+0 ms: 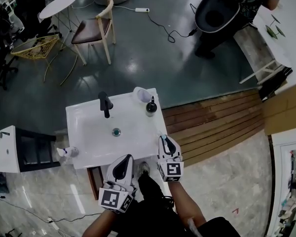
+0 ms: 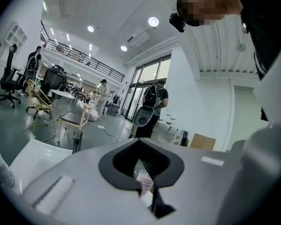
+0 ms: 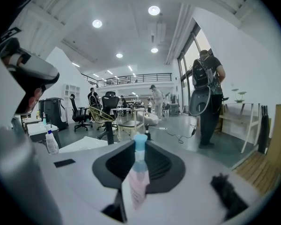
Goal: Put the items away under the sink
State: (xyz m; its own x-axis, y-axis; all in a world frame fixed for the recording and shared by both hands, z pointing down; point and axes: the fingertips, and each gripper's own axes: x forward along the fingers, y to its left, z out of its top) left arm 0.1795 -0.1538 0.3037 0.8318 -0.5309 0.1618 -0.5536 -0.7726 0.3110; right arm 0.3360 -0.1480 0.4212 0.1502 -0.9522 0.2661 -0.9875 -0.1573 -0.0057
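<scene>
Head view, sink: a white sink (image 1: 89,132) is seen from above; a black tap (image 1: 105,104) stands at its far edge and a drain (image 1: 116,131) lies near the middle
Head view, far right corner: a white cup (image 1: 142,94) and a dark pump bottle (image 1: 151,106) are set just beside each other on the sink's rim
Head view, left side: a spray bottle (image 1: 66,152) is seen just off the sink's left edge; what it stands on cannot be told
Head view, grippers: the left gripper (image 1: 123,166) and the right gripper (image 1: 166,143) are held side by side at the near edge of the sink, the right one over its near right corner; a wooden floor strip (image 1: 212,122) lies to the right
Left gripper view, fingers: the fingers are drawn close and pinch a small pink-labelled item (image 2: 144,179) in the narrow gap; its kind cannot be told
Left gripper view, beyond: the tap and the white sink are seen ahead to the left; a chair (image 2: 74,121) and a standing person (image 2: 155,100) are farther off
Right gripper view, fingers: a slim bottle (image 3: 139,165) with a blue cap and a pink label is pinched upright between the fingers, its cap rising above them
Right gripper view, beyond: the spray bottle is seen at the left and the tap straight ahead; the standing person is at the right
</scene>
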